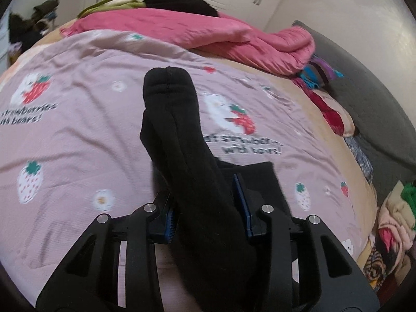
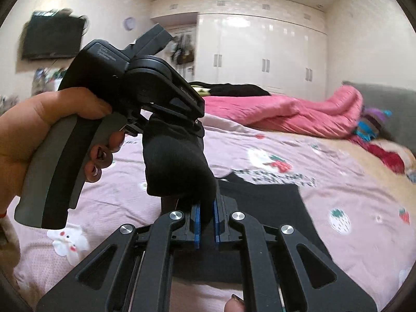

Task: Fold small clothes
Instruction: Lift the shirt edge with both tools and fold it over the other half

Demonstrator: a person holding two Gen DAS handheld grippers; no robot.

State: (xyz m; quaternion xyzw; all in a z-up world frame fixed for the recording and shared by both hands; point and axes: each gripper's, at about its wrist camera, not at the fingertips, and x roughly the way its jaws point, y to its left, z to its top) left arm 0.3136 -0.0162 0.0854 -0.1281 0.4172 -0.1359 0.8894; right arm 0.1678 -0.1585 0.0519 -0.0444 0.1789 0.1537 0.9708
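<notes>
A black sock point(image 1: 179, 135) hangs in the air above the bed, held by both grippers. My left gripper point(image 1: 208, 208) has its blue pads on either side of the sock's thick part and is shut on it. In the right wrist view my right gripper point(image 2: 206, 223) is shut on one end of the same sock point(image 2: 176, 166). The left gripper's body point(image 2: 135, 78) and the hand holding it show just above the sock. A flat black garment point(image 2: 267, 208) lies on the bed under the grippers, and it also shows in the left wrist view point(image 1: 260, 176).
The bed has a pink strawberry-print sheet point(image 1: 91, 135). A pink quilt point(image 1: 208, 33) and dark clothes point(image 1: 179, 2) lie at its far side. Colourful clothes point(image 1: 395, 223) are heaped at the right edge by a grey headboard point(image 1: 369, 98). White wardrobes point(image 2: 260, 54) stand behind.
</notes>
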